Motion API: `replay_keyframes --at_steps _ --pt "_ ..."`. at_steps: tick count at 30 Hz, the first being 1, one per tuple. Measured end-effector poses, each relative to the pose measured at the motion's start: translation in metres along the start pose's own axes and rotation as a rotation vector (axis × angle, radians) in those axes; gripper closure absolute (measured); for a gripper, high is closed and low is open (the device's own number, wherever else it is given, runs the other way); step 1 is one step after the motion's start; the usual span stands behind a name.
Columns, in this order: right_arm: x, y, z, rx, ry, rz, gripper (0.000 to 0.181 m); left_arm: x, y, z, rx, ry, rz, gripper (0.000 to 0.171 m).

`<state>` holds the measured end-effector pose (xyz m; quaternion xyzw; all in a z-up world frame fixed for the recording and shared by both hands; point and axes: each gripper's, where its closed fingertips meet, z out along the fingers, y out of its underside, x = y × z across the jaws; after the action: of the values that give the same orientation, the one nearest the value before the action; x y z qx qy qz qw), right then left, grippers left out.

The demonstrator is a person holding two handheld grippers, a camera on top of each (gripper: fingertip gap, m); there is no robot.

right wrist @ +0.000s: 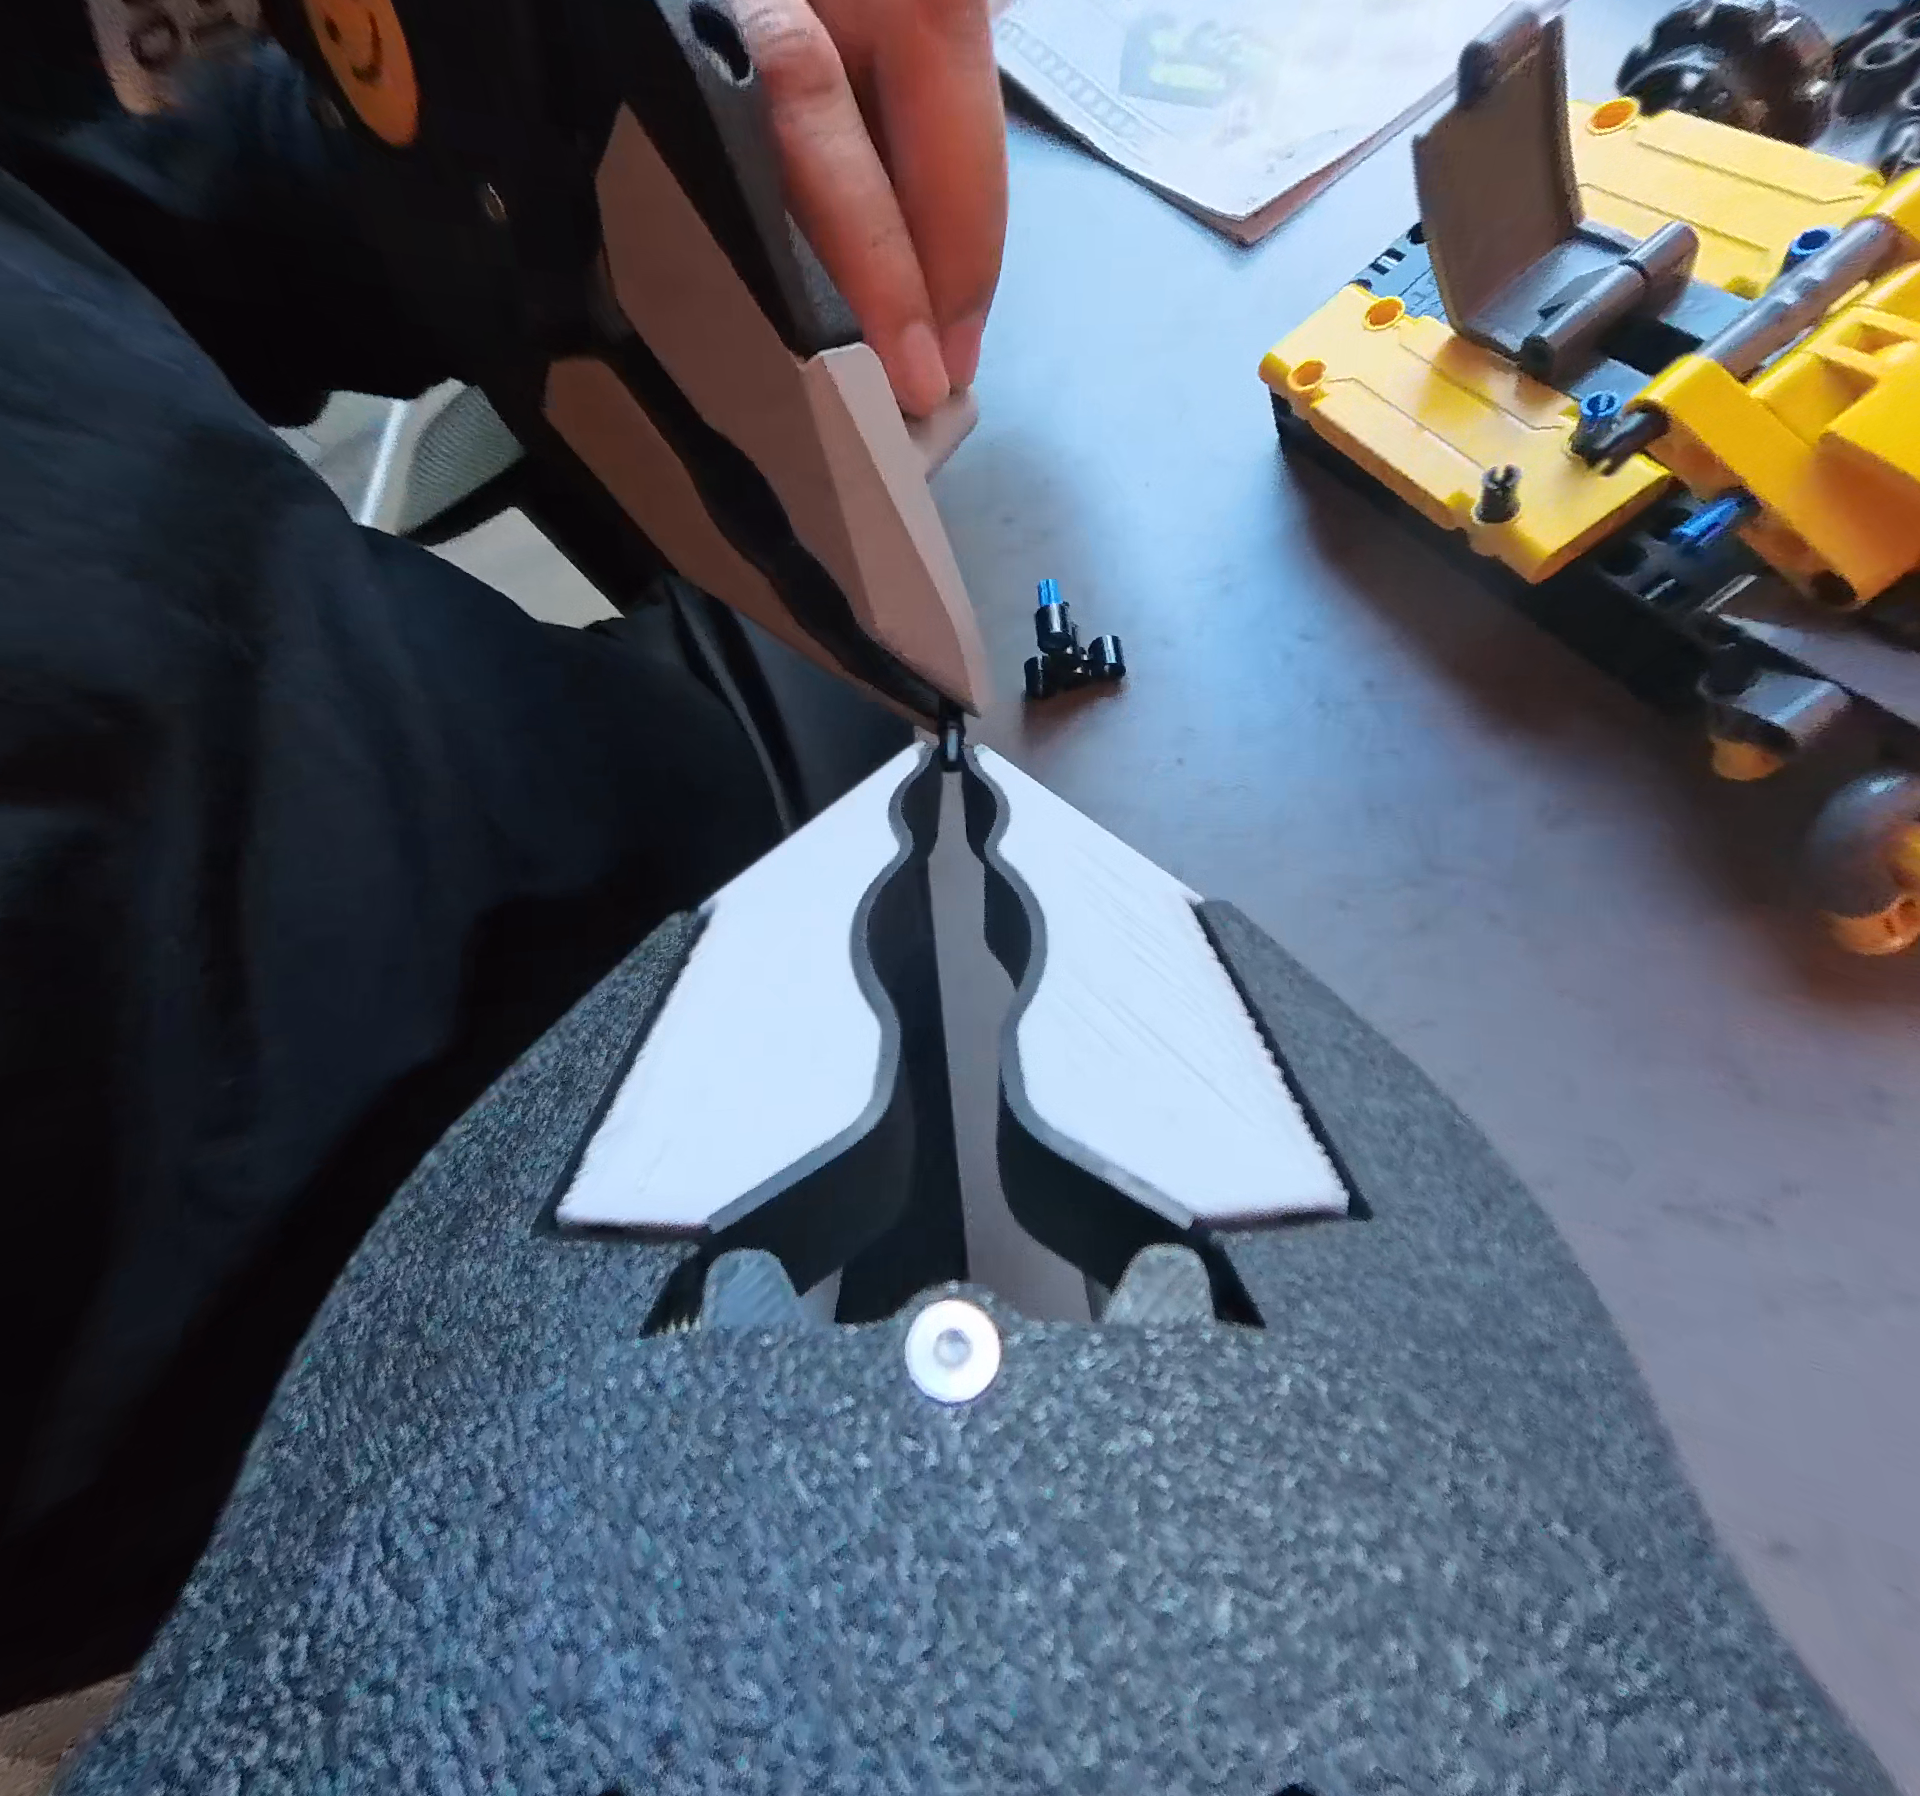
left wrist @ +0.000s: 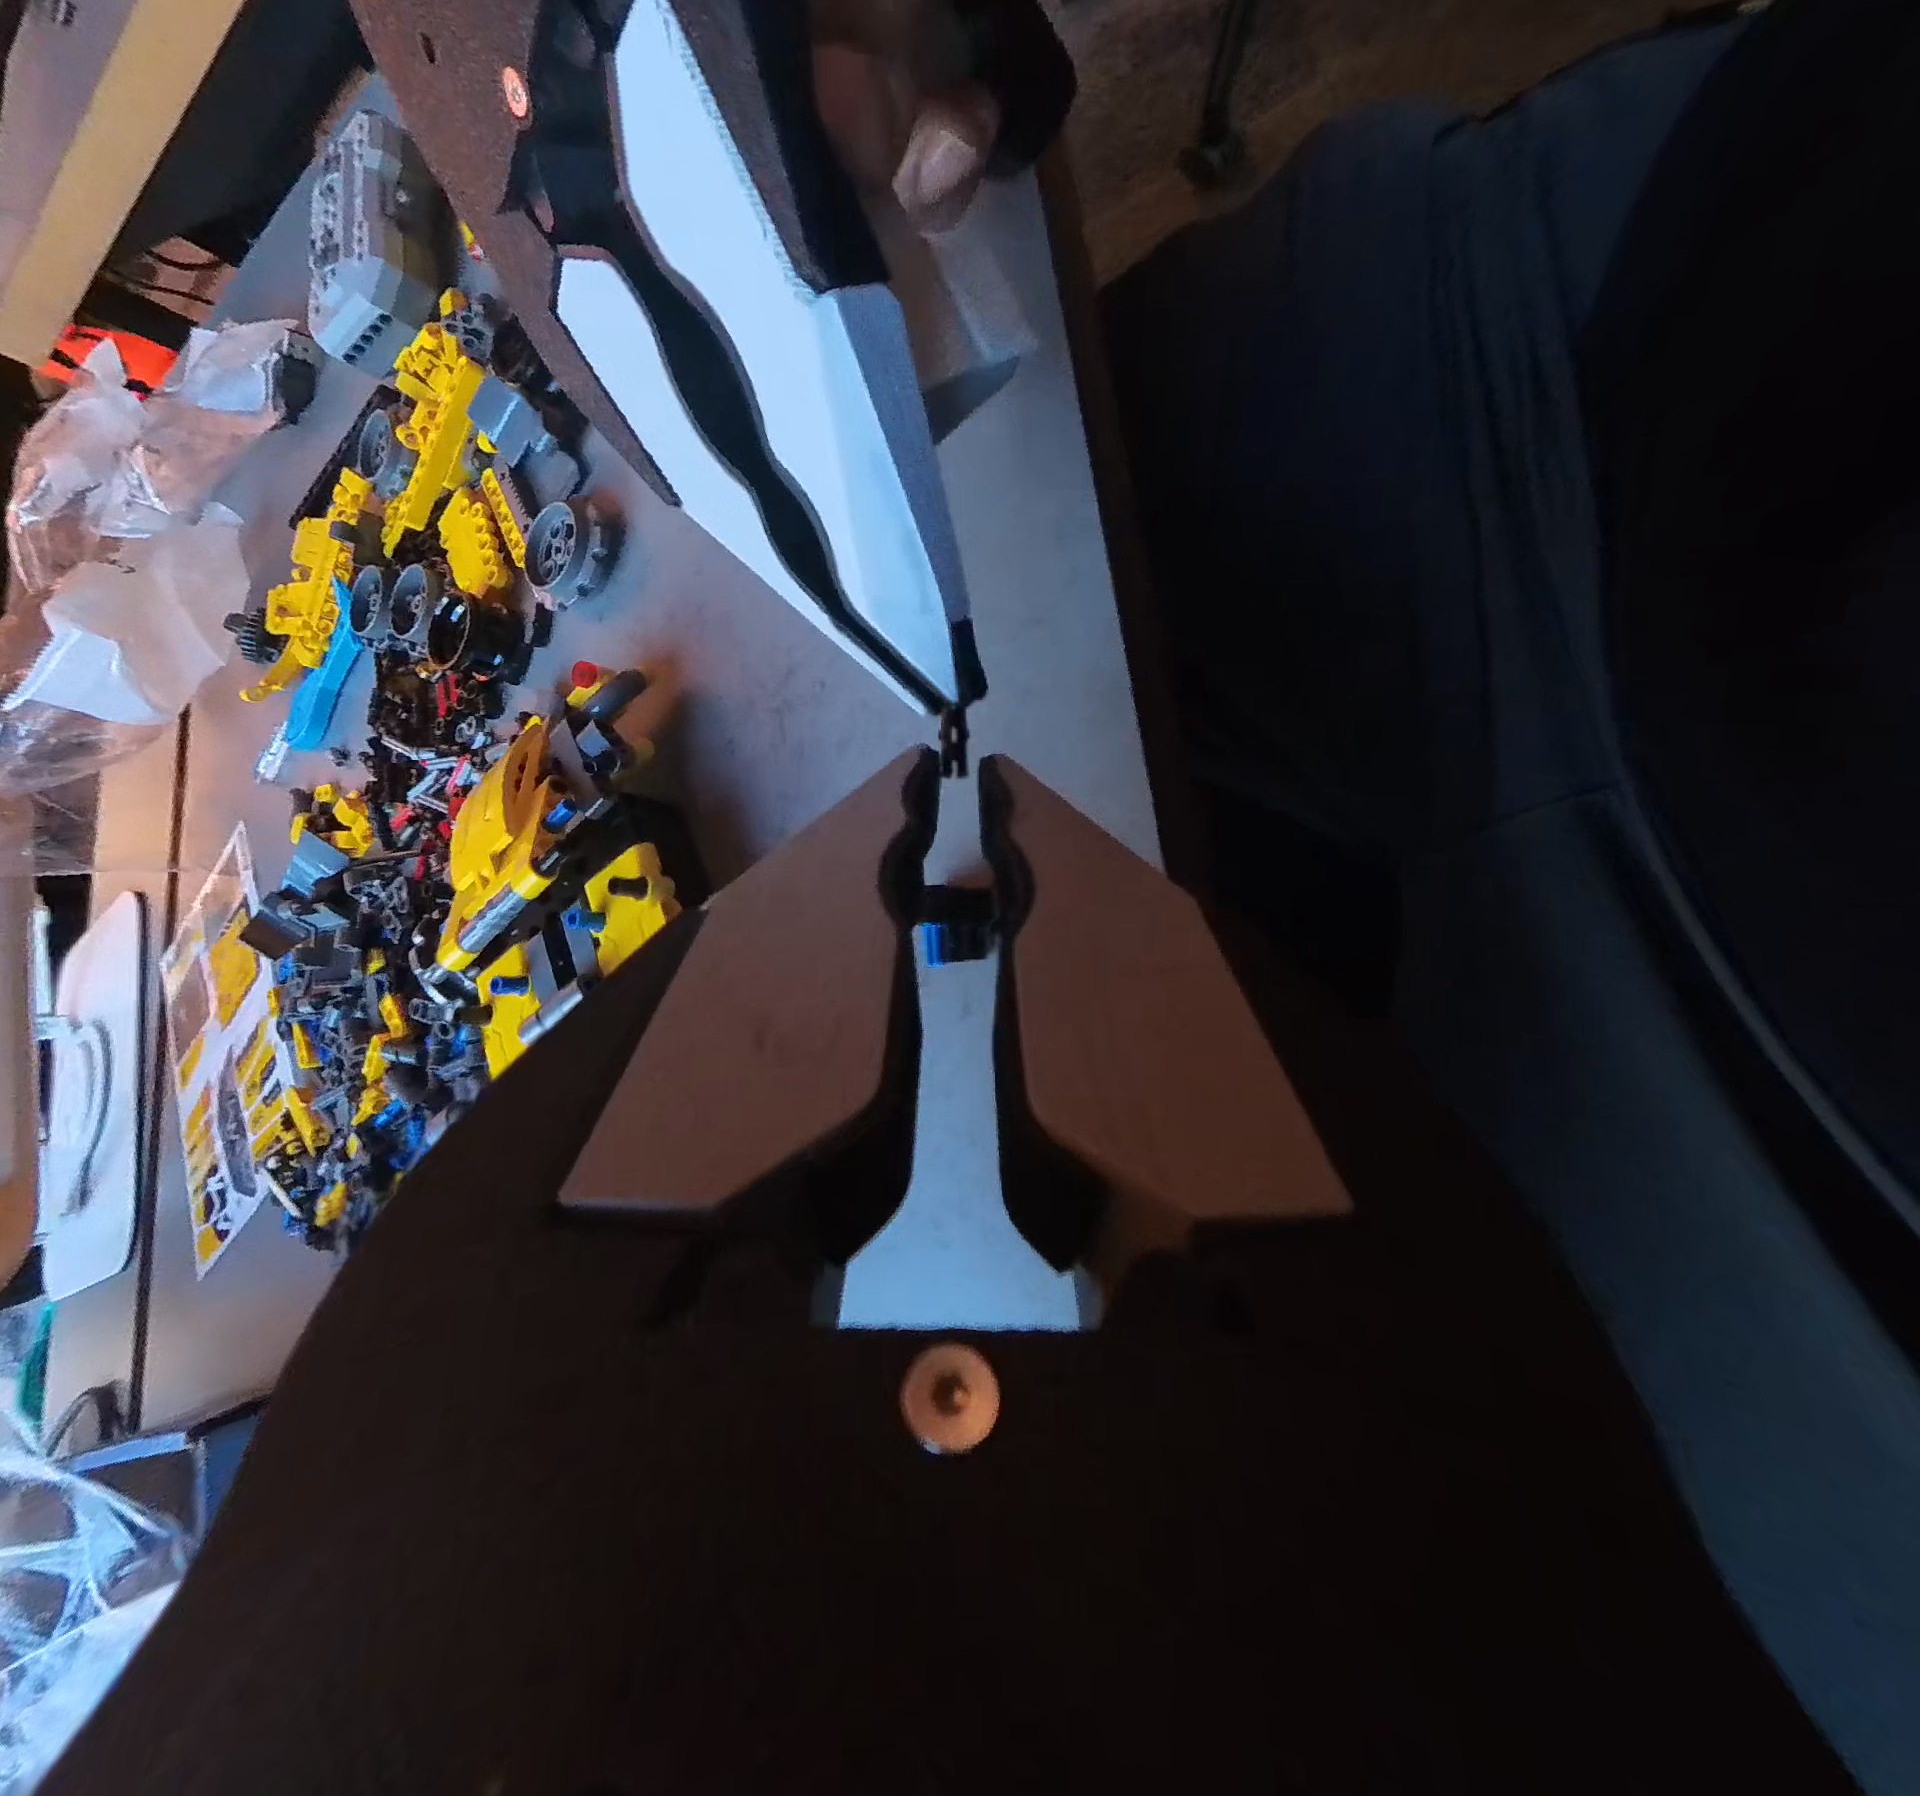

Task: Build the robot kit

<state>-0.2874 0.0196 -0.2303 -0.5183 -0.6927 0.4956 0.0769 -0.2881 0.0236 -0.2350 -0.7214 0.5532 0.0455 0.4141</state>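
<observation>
A: We've got both grippers tip to tip over the table (right wrist: 1299,894), a black pin (left wrist: 954,747) between them.

B: Left gripper (left wrist: 954,767) nearly closed, right gripper (right wrist: 948,757) pinching it too; a black connector (right wrist: 1072,666) lies nearby.

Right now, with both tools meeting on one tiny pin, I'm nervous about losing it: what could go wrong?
The small black pin sits between the tips of the left tool and right tool; which one grips is unclear, so it may slip. It hangs near the table edge and could fall off.
</observation>
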Motion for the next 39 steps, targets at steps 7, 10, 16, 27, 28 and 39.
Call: replay_keyframes --at_steps 7,10,16,27,28,39 --pt "0.001 -0.004 -0.002 0.035 -0.02 0.035 0.178 -0.006 -0.003 -0.001 0.016 -0.033 0.023 0.17" --pt "0.003 -0.006 -0.001 0.053 0.019 0.002 0.177 -0.007 0.0 -0.001 0.007 -0.011 -0.039 0.17" --pt "0.007 -0.012 -0.005 0.044 0.254 -0.266 0.17 -0.012 -0.001 -0.004 0.054 0.011 -0.189 0.17" --pt "0.004 -0.011 0.001 -0.036 0.431 -0.527 0.176 -0.009 -0.003 -0.007 0.081 0.022 -0.208 0.17" --pt "0.004 -0.011 0.001 -0.04 0.43 -0.527 0.176 -0.008 -0.002 -0.007 0.079 0.028 -0.212 0.17" --pt "0.005 -0.01 0.001 -0.047 0.457 -0.571 0.177 -0.007 0.0 -0.005 0.092 0.043 -0.248 0.17"
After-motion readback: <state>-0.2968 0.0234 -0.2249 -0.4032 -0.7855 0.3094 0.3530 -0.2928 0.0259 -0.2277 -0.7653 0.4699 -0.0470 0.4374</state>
